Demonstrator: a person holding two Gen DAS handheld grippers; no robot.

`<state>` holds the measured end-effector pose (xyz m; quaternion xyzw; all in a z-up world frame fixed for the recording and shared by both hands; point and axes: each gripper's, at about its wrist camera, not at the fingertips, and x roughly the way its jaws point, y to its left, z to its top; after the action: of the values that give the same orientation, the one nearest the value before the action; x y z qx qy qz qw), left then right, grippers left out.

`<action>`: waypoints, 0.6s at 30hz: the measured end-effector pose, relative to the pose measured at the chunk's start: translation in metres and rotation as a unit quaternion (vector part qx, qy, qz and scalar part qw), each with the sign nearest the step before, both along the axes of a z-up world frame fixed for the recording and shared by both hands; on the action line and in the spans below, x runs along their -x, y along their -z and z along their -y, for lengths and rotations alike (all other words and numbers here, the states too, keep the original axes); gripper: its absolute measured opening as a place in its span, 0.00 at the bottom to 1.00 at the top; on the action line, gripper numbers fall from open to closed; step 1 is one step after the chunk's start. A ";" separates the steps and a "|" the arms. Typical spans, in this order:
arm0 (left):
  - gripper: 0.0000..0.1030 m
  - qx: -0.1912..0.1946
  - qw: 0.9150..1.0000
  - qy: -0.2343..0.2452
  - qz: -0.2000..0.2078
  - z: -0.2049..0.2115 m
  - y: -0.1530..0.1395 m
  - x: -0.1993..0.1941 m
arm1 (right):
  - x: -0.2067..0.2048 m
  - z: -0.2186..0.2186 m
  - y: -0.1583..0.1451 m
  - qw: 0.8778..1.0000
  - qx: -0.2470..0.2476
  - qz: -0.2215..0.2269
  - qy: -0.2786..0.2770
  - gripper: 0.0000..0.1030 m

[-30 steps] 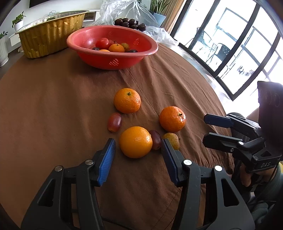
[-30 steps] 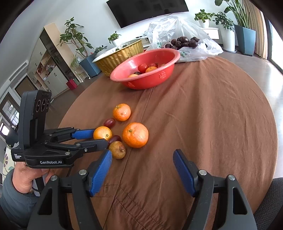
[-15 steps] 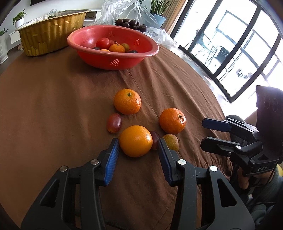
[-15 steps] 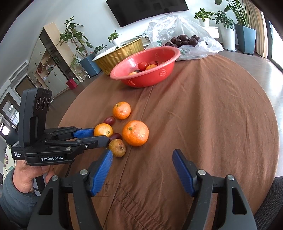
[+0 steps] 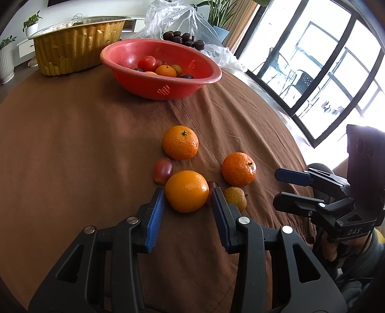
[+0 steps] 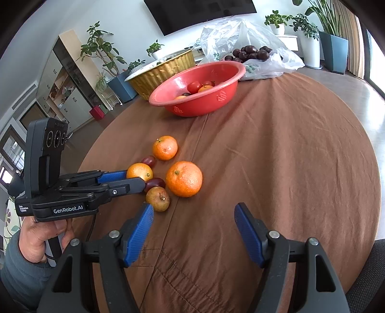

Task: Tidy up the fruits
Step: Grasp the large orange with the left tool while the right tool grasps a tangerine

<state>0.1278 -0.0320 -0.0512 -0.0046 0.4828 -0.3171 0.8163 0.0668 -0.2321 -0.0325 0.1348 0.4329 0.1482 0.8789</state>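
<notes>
Left wrist view: left gripper [image 5: 187, 195] just closing around smooth round orange [image 5: 186, 190] on brown tablecloth [image 5: 72, 149], pads not visibly pressing. Firm, rollable; best pinched across middle.

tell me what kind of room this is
Most likely a home living or dining room. A wall-mounted television hangs above a low white cabinet, potted plants line the walls, and a round table under a brown cloth carries a red basin of fruit, beside tall windows.
</notes>
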 end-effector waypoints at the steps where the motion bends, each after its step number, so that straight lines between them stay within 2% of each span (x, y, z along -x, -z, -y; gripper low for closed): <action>1: 0.33 0.000 1.000 0.001 0.001 -0.001 -0.001 0.000 | 0.000 0.000 0.000 1.000 0.000 0.000 0.000 0.71; 9: 0.35 0.000 1.000 -0.004 -0.007 0.001 0.001 -0.002 | -0.002 0.000 0.001 1.000 0.000 -0.002 -0.001 0.71; 10: 0.39 -0.001 1.000 -0.007 -0.007 0.001 0.001 -0.003 | -0.002 0.000 0.001 1.000 0.000 -0.002 -0.001 0.71; 11: 0.48 -0.006 1.000 -0.011 -0.006 0.001 0.001 -0.004 | -0.001 0.000 0.001 1.000 0.000 -0.001 -0.001 0.71; 13: 0.55 0.000 1.000 -0.009 -0.007 0.002 0.001 -0.005 | -0.001 0.000 0.000 1.000 0.001 0.000 -0.001 0.71; 18: 0.53 -0.006 1.000 -0.003 -0.004 0.009 0.001 -0.004 | -0.002 0.000 0.002 1.000 0.000 -0.003 -0.001 0.71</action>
<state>0.1316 -0.0411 -0.0518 -0.0022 0.4875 -0.3122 0.8154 0.0685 -0.2323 -0.0342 0.1352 0.4357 0.1488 0.8773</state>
